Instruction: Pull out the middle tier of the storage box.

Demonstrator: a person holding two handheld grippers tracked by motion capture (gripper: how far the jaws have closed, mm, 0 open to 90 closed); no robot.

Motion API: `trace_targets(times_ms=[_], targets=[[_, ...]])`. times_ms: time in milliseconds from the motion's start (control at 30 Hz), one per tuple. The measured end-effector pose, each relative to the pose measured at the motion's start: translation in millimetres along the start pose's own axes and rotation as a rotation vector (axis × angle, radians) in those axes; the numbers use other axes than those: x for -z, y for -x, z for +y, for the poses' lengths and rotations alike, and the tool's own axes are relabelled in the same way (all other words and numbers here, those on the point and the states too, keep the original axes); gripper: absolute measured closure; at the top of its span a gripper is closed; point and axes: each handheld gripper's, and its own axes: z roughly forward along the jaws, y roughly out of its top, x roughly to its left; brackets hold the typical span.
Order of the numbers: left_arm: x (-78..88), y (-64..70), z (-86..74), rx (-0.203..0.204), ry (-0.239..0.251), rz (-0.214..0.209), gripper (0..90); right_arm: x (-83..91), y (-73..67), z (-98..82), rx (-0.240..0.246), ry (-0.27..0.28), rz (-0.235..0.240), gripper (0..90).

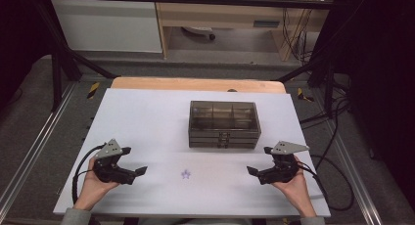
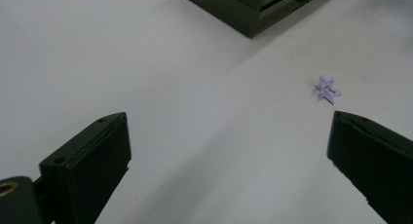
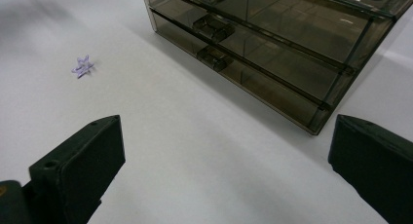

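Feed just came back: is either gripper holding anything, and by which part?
Nothing is held. The left gripper and right gripper are both open, and the purple star lies untouched on the table between them.

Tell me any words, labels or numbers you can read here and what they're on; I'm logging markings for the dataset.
None can be read.
The smoky drawer box, the purple star and the white table carry no print.
A small label on the wooden shelf unit behind the table is too blurred to read.
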Motion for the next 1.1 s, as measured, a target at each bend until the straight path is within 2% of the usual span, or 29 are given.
trace_targets(times_ms=[900,1100], targets=[[-1.2,0.0,-0.3,-0.003,-0.006,-0.001,1.9,-23.2,-16.0,11.7,0.106,-0.077,-0.011,1.3],[-1.5,0.1,-0.3,-0.004,-0.007,-0.002,1.9,-28.0,-19.6,15.2,0.149,-0.094,-0.026,1.3]])
